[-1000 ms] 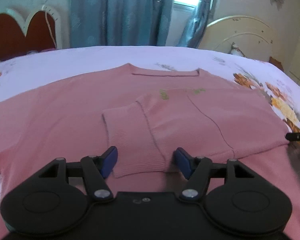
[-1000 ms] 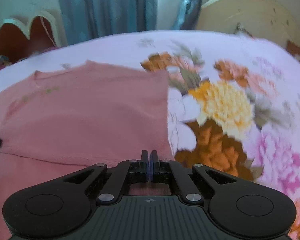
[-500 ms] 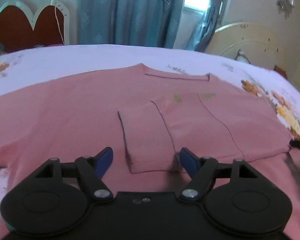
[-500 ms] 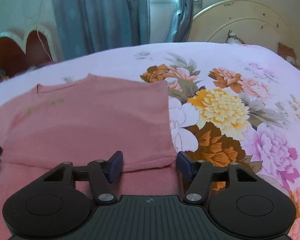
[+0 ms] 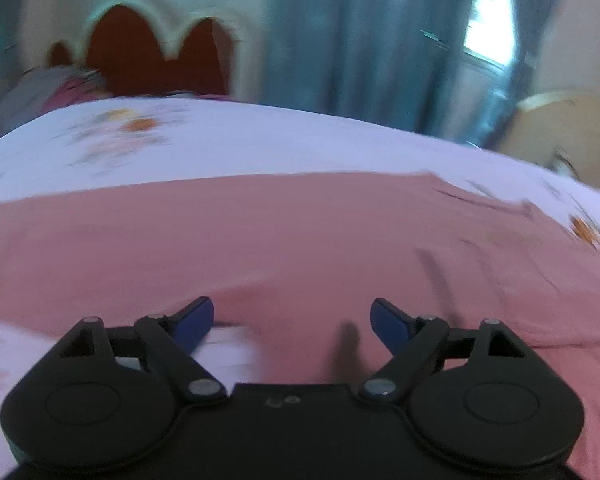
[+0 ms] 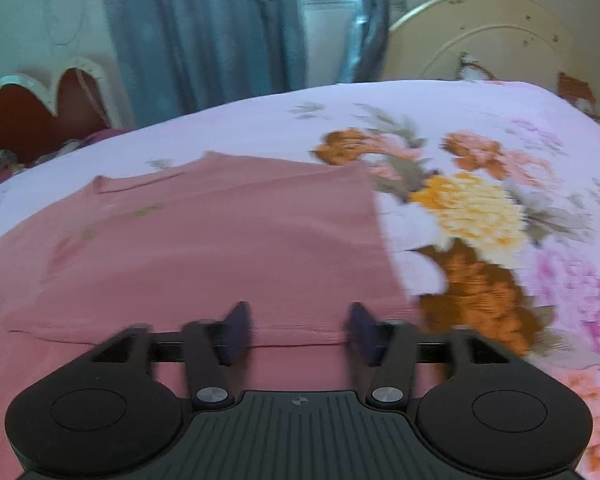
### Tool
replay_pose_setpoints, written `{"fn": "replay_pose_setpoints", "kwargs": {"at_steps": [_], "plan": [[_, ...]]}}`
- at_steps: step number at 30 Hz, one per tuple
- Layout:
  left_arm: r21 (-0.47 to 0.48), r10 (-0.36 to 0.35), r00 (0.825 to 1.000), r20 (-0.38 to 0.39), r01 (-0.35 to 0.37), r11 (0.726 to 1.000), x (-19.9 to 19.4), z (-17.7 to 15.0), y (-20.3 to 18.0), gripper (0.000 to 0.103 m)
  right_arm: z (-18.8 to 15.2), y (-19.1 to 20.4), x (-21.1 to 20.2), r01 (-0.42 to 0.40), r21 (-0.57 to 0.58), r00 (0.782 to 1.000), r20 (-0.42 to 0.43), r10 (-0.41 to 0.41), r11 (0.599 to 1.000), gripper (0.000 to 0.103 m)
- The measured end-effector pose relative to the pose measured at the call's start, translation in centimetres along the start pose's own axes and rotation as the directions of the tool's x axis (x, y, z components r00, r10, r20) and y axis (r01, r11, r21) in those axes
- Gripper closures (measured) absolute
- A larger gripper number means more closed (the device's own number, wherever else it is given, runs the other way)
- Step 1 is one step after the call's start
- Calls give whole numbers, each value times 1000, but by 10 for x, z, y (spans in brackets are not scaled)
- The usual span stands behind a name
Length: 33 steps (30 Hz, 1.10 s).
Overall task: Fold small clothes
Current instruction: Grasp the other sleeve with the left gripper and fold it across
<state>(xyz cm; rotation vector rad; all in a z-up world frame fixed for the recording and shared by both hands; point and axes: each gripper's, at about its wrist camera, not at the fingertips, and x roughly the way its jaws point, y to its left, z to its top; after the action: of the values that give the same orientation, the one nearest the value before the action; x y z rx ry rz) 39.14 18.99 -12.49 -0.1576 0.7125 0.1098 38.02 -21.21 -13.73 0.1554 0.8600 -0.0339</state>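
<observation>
A pink knit sweater [image 5: 284, 240] lies flat on the bed, blurred in the left wrist view. My left gripper [image 5: 292, 322] hovers over its left part near the lower edge, jaws wide and still opening, nothing pinched between the blue pads. In the right wrist view the sweater [image 6: 204, 248] shows its right side folded in, with a straight right edge and a folded hem just ahead of my right gripper [image 6: 298, 330]. That gripper's jaws are opening too and stand apart over the cloth without pressing on it.
The bed carries a pale lilac sheet with big orange and yellow flowers [image 6: 476, 208]. A red heart-shaped headboard [image 5: 156, 56] and blue curtains [image 6: 204, 28] stand behind. A cream round bed end [image 6: 484, 36] is at the far right.
My right gripper went from shut to wide open, letting go of the folded sweater side. My left gripper swung left across the sweater, away from the folded sleeve, and opened wider.
</observation>
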Motion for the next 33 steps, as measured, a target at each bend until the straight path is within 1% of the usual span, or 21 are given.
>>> {"fn": "replay_pose_setpoints", "kwargs": {"at_steps": [1,2,4,5,6,8,9,10,12,16,17,19,20,21,22,23,25,28,30,31,33], "plan": [[-46,26,1000,10,-26,999,-6,-1,20,21,0,10,2,-12,-9,1000,5,12,1000,23],[-101,57,998,17,-55,993,-13,-2,43,26,-1,19,4,-28,-19,1000,2,28,999,23],[-210,111,994,22,-104,972,-25,-7,89,34,0,34,11,-70,-21,998,-11,69,997,23],[-271,137,990,22,-126,954,-31,-10,114,41,0,40,14,-85,-20,996,-20,85,996,23],[-324,159,987,20,-145,935,-36,-13,135,41,1,46,18,-93,-22,995,-22,93,995,23],[-431,226,974,13,-199,880,-44,-17,180,41,3,60,21,-103,-31,995,-18,103,994,25],[-474,239,971,9,-206,856,-45,-19,197,41,4,67,24,-110,-36,994,-22,110,993,25],[-532,243,970,16,-198,823,-46,-20,218,41,5,72,25,-112,-42,993,-25,111,993,25],[-611,251,967,40,-176,772,-47,-22,250,42,7,84,27,-114,-56,993,-24,112,992,25],[-714,234,968,87,-103,693,-38,-17,290,47,11,100,29,-108,-72,994,-23,107,992,25],[-731,230,968,95,-89,677,-33,-15,296,51,12,102,29,-107,-73,994,-22,105,992,25],[-763,220,970,105,-63,643,-26,-11,305,60,15,105,30,-102,-77,995,-20,101,992,25],[-770,201,972,118,-39,637,-26,-15,310,84,16,106,30,-99,-78,995,-17,98,992,25],[-772,171,977,129,-10,636,-25,-15,313,92,17,106,29,-97,-77,995,-15,96,992,25],[-770,167,974,151,10,637,-24,-14,310,92,18,106,29,-94,-74,996,-13,94,993,25],[-748,170,968,185,26,663,-26,-8,303,92,19,105,29,-91,-70,996,-10,90,993,25],[-690,153,965,212,37,723,-24,5,282,92,20,102,29,-81,-63,997,-7,80,995,25],[-585,54,968,244,102,805,-21,22,233,92,21,92,29,-61,-36,998,-3,61,997,25],[-487,-41,969,244,159,859,-16,35,188,92,23,84,29,-53,-13,999,-2,53,999,25],[-440,-81,967,240,183,879,-15,40,164,92,24,80,29,-52,1,999,0,52,999,25],[-368,-162,961,226,238,899,-12,45,121,92,25,72,26,-55,34,998,6,55,998,25]]}}
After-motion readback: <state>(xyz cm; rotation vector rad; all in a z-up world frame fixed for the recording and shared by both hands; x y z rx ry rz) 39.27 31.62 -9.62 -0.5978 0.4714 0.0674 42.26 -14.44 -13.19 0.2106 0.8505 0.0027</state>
